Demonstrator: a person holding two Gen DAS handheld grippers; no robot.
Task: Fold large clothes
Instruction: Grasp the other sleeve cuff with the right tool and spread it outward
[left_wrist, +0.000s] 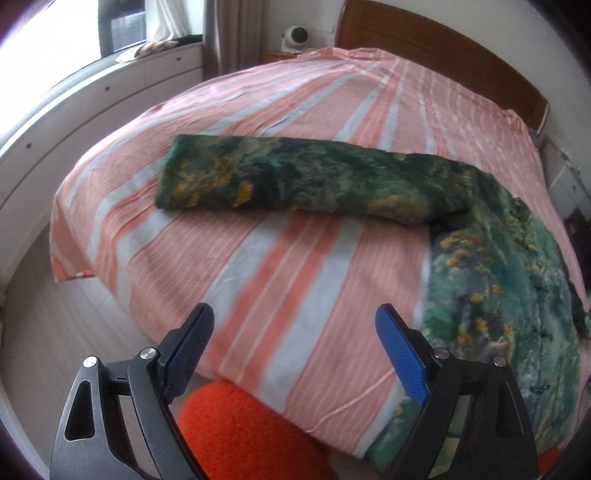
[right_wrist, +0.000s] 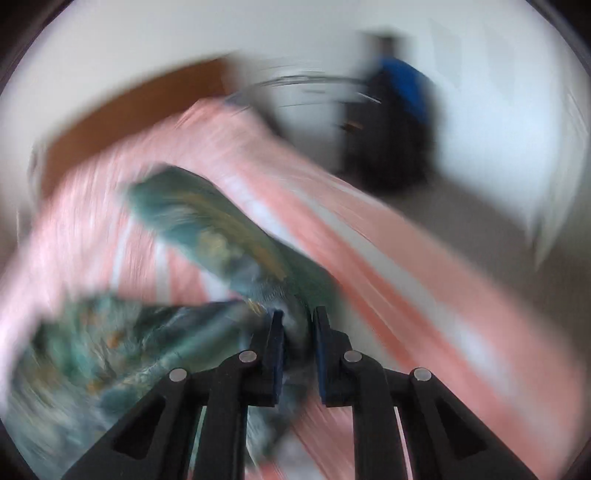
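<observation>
A large green garment (left_wrist: 332, 181) with yellow flower print lies on the pink and grey striped bed (left_wrist: 258, 266). One sleeve stretches left across the middle, and the body drapes down the bed's right side. My left gripper (left_wrist: 295, 325) hangs open above the bed's near edge, nothing between its blue pads, well short of the sleeve. In the blurred right wrist view, my right gripper (right_wrist: 297, 328) is shut on a fold of the green garment (right_wrist: 207, 236), with cloth pinched between its dark pads.
An orange fuzzy object (left_wrist: 243, 435) sits below the left gripper at the bed's foot. A wooden headboard (left_wrist: 443, 51) and a small white fan (left_wrist: 295, 37) stand at the back. White window-side cabinets (left_wrist: 92, 107) run along the left. A dark and blue shape (right_wrist: 399, 122) stands by the far wall.
</observation>
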